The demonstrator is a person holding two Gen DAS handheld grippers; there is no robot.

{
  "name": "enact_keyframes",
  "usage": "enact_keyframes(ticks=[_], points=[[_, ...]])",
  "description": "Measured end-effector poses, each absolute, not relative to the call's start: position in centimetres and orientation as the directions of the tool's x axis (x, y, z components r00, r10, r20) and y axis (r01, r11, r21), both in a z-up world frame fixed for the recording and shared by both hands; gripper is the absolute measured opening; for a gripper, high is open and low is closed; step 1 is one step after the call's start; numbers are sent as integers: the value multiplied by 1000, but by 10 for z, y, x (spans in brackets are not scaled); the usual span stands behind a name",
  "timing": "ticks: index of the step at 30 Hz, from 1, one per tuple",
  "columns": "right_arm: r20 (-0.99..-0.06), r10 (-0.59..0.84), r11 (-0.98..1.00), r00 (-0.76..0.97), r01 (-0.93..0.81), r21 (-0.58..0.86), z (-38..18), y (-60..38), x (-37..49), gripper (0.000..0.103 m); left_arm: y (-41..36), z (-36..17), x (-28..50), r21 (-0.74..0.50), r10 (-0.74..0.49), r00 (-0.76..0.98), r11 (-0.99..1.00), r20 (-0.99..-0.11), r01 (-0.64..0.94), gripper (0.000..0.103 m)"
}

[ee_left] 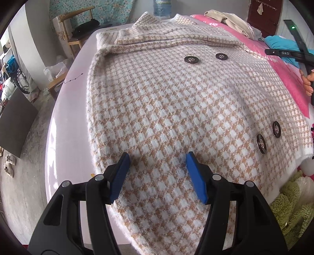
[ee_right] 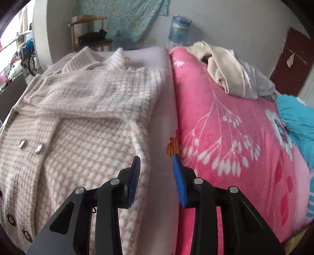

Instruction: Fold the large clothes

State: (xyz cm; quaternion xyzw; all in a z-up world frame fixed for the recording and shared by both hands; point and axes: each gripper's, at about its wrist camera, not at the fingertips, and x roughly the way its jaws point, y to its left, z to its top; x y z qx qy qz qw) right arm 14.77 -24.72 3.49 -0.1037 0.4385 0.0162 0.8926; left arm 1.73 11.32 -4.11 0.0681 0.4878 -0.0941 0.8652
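A large cream-and-tan houndstooth coat (ee_left: 166,102) lies spread flat on a pale lilac bed surface (ee_left: 64,137), its collar toward the far end near a big water bottle (ee_right: 179,29). Two pairs of dark round buttons (ee_left: 192,59) sit on its front. One sleeve is folded across the upper chest.

The left gripper (ee_left: 158,172) hangs above the lower part of the coat, its blue-padded jaws standing well apart with only the fabric below them; it holds nothing.

The right gripper (ee_right: 156,174) hovers over the coat's right-hand edge, where the knit meets a bright pink floral blanket (ee_right: 225,137). Its jaws are partly apart, with a clear gap between the blue pads, and nothing is gripped between them.

On the pink blanket lie a heap of beige clothing (ee_right: 225,68) and a turquoise cloth (ee_right: 298,117). A wooden chair (ee_left: 76,33) stands beyond the bed, against a wall hung with patterned turquoise fabric (ee_right: 121,17). A green fuzzy item (ee_left: 290,208) lies at the bed's near right corner.
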Motion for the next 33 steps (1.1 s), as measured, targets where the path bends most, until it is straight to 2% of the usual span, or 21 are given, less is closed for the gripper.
enact_keyframes(ticks=[3, 6, 7, 10, 14, 18, 23, 26, 30, 33], points=[[-815, 59, 971, 577, -224, -88, 29, -223, 112, 32, 112, -41, 17, 32, -84, 505, 976, -859, 218, 58], [-888, 121, 961, 444, -275, -7, -5, -210, 81, 19, 112, -41, 16, 29, -83, 512, 978, -855, 207, 58], [-907, 95, 960, 411, -279, -26, -15, -209, 70, 14, 113, -41, 15, 29, -82, 514, 978, -854, 205, 59], [-926, 51, 966, 373, -252, -48, -26, -212, 38, 13, 114, -42, 12, 23, -84, 512, 980, -855, 198, 59], [-927, 89, 977, 364, -211, 11, -9, -216, 15, 14, 110, -41, 12, 39, -48, 489, 985, -871, 166, 63], [-912, 173, 968, 372, -236, 87, -5, -202, 5, 17, 104, -38, 14, 65, 3, 471, 991, -882, 115, 70], [-932, 109, 962, 347, -272, 11, -27, -179, 3, 36, 100, -34, 12, 104, 55, 467, 991, -883, 80, 79], [-942, 114, 954, 315, -298, 16, -33, -173, -13, 46, 98, -33, 11, 132, 83, 467, 989, -880, 72, 82], [-953, 175, 934, 248, -349, 81, -24, -167, -28, 47, 97, -33, 12, 147, 104, 460, 987, -882, 59, 83], [-941, 164, 950, 296, -305, 69, -11, -173, -23, 52, 97, -33, 12, 150, 109, 458, 987, -882, 55, 84]])
